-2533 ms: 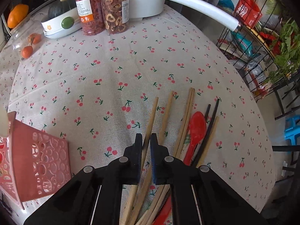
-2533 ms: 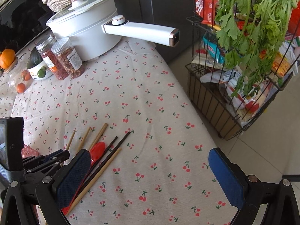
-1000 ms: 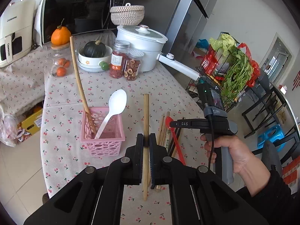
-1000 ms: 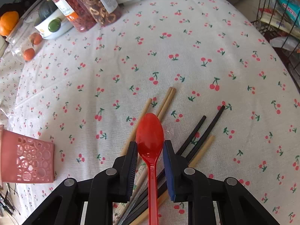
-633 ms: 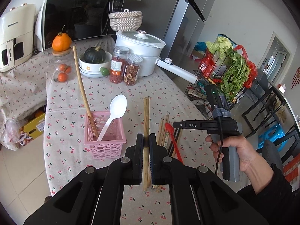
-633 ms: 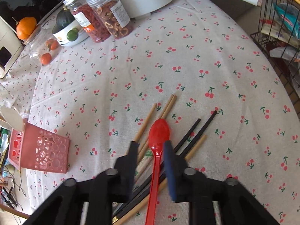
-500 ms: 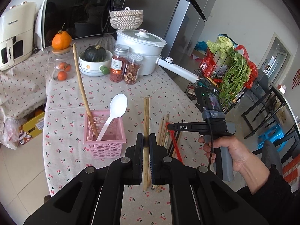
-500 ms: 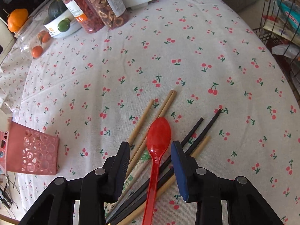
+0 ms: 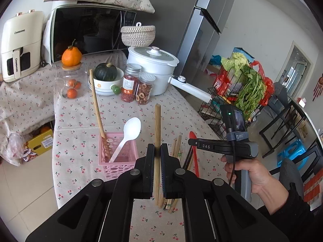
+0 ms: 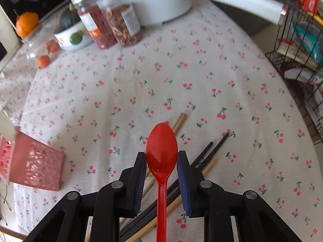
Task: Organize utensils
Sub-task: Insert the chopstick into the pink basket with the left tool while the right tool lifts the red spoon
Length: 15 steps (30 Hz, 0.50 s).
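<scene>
Left gripper (image 9: 157, 151) clamped on wooden chopstick (image 9: 157, 133), upright, lifted near pink basket (image 9: 119, 157). Right gripper (image 10: 161, 161) closing again around red spoon (image 10: 162, 151), now raised above pile; both ready for basket.

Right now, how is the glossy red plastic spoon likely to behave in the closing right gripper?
The glossy red plastic spoon looks thin, so probably light. The right gripper closes on its rounded bowl; that smooth curve may slip. Its long narrow handle might flex.

Before you: a red spoon (image 10: 161, 151), a white spoon (image 9: 129, 133) in a pink perforated basket (image 9: 119, 161), tan (image 9: 157, 141) and black chopsticks (image 10: 203, 155), on a table (image 10: 201, 76) cloth printed with red cherries.
</scene>
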Tool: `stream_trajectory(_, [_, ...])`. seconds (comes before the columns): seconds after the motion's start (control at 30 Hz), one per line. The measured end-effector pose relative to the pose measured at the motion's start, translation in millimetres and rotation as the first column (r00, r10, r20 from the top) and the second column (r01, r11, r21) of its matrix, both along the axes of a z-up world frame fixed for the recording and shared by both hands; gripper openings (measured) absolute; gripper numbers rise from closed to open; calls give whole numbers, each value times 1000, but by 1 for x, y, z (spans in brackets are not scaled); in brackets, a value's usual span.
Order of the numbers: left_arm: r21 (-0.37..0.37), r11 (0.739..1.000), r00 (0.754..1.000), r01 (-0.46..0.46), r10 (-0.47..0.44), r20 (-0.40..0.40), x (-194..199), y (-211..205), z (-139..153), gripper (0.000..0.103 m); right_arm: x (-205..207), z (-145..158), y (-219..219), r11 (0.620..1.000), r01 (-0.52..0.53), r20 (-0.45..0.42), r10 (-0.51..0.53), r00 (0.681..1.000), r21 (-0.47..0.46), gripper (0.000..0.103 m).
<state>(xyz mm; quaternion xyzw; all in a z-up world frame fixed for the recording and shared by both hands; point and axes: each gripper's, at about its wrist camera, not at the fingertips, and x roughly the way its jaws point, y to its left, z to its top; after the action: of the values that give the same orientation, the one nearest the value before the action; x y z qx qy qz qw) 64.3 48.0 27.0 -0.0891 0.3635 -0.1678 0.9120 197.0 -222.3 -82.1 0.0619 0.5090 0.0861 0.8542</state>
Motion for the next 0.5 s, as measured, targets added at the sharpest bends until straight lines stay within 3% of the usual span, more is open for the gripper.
stream_trajectory(0.13, [-50,998,994,-44,49,96,-11,20,26,5,-31,44,-11,997,0,140,-11,990,75,27])
stream_trajectory(0.27, [-71,991,970,-110,123,209,-19,39,53,5,-53,79,-11,991,-25,257,-9,966,130,27])
stream_trajectory(0.5, [-84,976,938,-200,215,271,-4,53,57,5,-67,106,4,984,-70,349,9,937,162,27])
